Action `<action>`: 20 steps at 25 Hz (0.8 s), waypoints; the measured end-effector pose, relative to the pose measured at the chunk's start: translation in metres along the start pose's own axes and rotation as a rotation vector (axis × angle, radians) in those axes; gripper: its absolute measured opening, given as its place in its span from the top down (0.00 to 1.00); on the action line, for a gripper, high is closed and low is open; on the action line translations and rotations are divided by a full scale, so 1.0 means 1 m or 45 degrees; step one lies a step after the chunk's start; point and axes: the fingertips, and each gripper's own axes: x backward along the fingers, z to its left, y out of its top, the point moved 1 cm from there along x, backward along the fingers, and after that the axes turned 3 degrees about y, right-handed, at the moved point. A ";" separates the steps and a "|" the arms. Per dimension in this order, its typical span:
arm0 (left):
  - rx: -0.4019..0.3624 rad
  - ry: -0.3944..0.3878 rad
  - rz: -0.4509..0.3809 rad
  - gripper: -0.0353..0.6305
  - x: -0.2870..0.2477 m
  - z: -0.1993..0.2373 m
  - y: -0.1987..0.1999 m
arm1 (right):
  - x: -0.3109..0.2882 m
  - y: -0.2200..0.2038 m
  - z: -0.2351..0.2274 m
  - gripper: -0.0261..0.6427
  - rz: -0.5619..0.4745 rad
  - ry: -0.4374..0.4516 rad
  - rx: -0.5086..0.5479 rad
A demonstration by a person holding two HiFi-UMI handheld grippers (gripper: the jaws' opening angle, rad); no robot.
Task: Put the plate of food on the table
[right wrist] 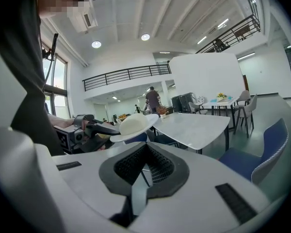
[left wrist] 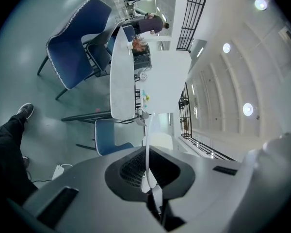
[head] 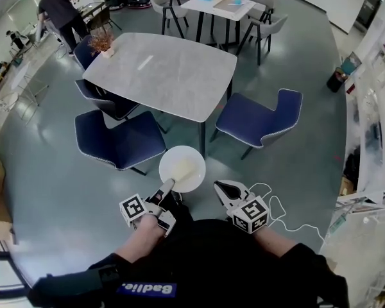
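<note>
A white plate (head: pixel 181 168) with a pale yellowish bit of food hangs over the floor, just short of the grey marble table (head: pixel 160 72). My left gripper (head: pixel 167 186) is shut on the plate's near rim. In the left gripper view the plate (left wrist: pixel 148 144) shows edge-on between the jaws, with the table (left wrist: pixel 121 81) beyond. My right gripper (head: pixel 226 191) is beside the plate on the right, apart from it, jaws together and empty. The right gripper view shows the plate (right wrist: pixel 133 125) from below, held level by the left gripper (right wrist: pixel 94 129), with the table (right wrist: pixel 194 125) behind it.
Blue chairs stand around the table: one (head: pixel 119 140) in front left of the plate, one (head: pixel 260 117) to the right. A small plant (head: pixel 102 42) sits on the table's far left corner. A person (head: pixel 61 11) stands at the back left. A white cable (head: pixel 279 210) lies on the floor.
</note>
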 end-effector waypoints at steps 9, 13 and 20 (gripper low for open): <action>-0.019 0.022 0.063 0.93 -0.033 0.001 0.073 | -0.073 0.027 -0.025 0.95 0.011 -0.041 -0.021; -0.012 0.024 0.089 0.93 -0.046 0.002 0.108 | -0.108 0.039 -0.034 0.95 0.022 -0.061 -0.030; 0.003 0.023 0.130 0.93 -0.061 0.005 0.168 | -0.164 0.064 -0.043 0.95 0.031 -0.109 -0.036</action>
